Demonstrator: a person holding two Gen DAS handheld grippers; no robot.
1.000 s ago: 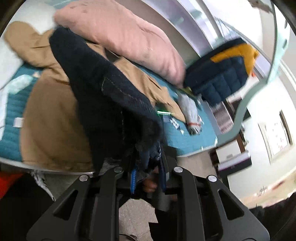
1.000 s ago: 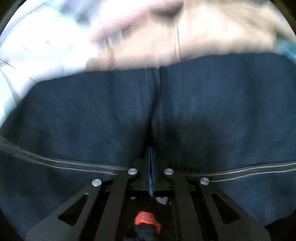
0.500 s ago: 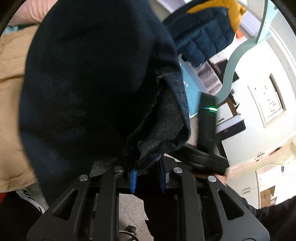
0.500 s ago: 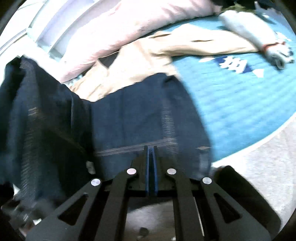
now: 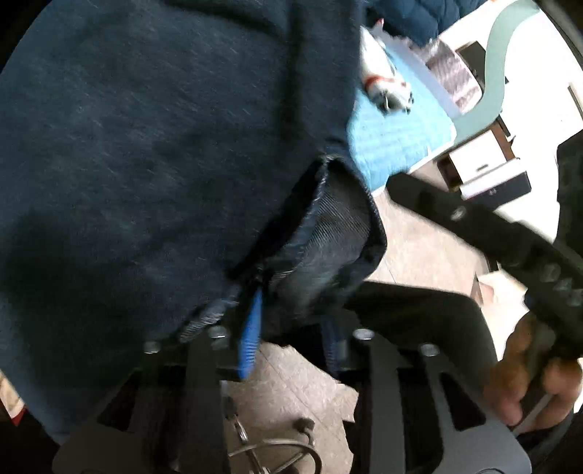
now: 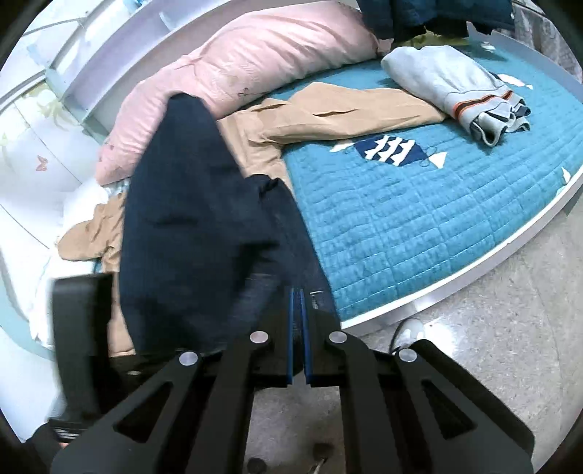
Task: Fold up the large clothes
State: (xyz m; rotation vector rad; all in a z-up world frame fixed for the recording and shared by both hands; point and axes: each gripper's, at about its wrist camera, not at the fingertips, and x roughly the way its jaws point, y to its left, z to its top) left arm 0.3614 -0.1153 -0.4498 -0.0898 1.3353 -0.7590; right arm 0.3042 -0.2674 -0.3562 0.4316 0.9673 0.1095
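Dark blue jeans [image 5: 145,146] fill most of the left wrist view. My left gripper [image 5: 291,310] is opening: its blue pads [image 5: 251,328] stand apart, and a hem of the jeans hangs loosely between them. In the right wrist view the jeans [image 6: 189,218] drape up and to the left over the bed's edge. My right gripper [image 6: 298,291] is shut on a thin edge of the denim. The other gripper shows as a black block at the left [image 6: 80,328], and in the left wrist view at the right with a hand [image 5: 528,383] on it.
On the teal quilted bed cover [image 6: 419,218] lie a tan garment [image 6: 328,109], a pink duvet [image 6: 255,54] and a folded grey sweatshirt [image 6: 455,84]. A navy puffer jacket [image 6: 419,14] sits at the far edge. A speckled floor [image 6: 473,346] and a shoe [image 6: 408,335] are below the bed rim.
The left pads have spread apart and the jeans now fill that view. In the right view the jeans have swung left, baring the bed. The right gripper stays shut on the denim.
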